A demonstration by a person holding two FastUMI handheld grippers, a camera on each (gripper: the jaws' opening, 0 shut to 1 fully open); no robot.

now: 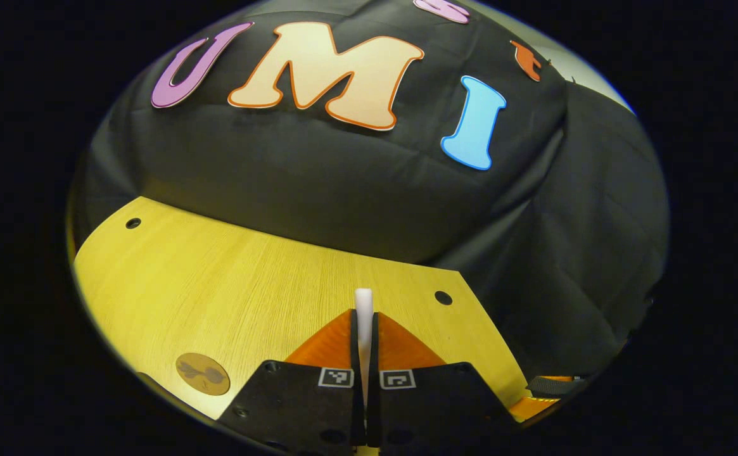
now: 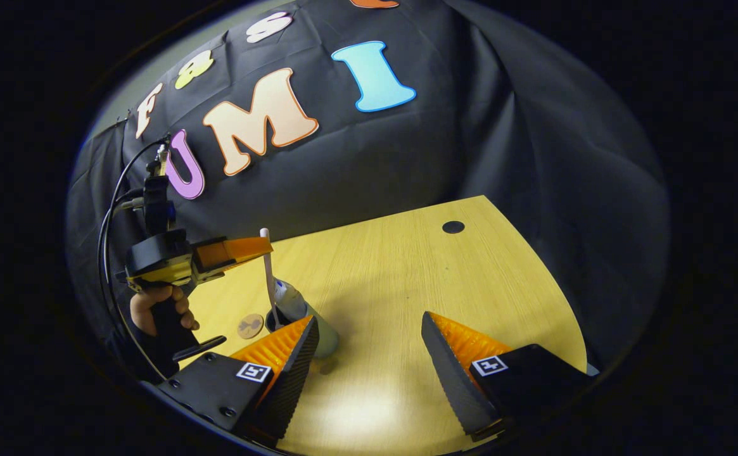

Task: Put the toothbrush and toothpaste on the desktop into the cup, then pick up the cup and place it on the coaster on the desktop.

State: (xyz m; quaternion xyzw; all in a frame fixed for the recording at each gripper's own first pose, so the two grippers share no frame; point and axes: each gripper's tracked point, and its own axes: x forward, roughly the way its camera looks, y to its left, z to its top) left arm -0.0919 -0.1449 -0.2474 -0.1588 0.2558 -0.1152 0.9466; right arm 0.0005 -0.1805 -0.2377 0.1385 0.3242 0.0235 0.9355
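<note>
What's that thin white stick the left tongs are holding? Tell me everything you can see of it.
It looks like the toothbrush: a slim, white, plastic-looking handle with a rounded end. The left tongs are shut on it near its top, and that end pokes out past the fingertips. In the right gripper view it stands nearly upright, its lower end going down into the cup on the wooden desktop, beside the toothpaste already in there. Its bristle end is hidden, so I can't describe that.

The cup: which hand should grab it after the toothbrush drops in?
Probably the right. The right gripper is open and empty, with the cup beside its finger. The left gripper is shut on the toothbrush, above the cup.
</note>
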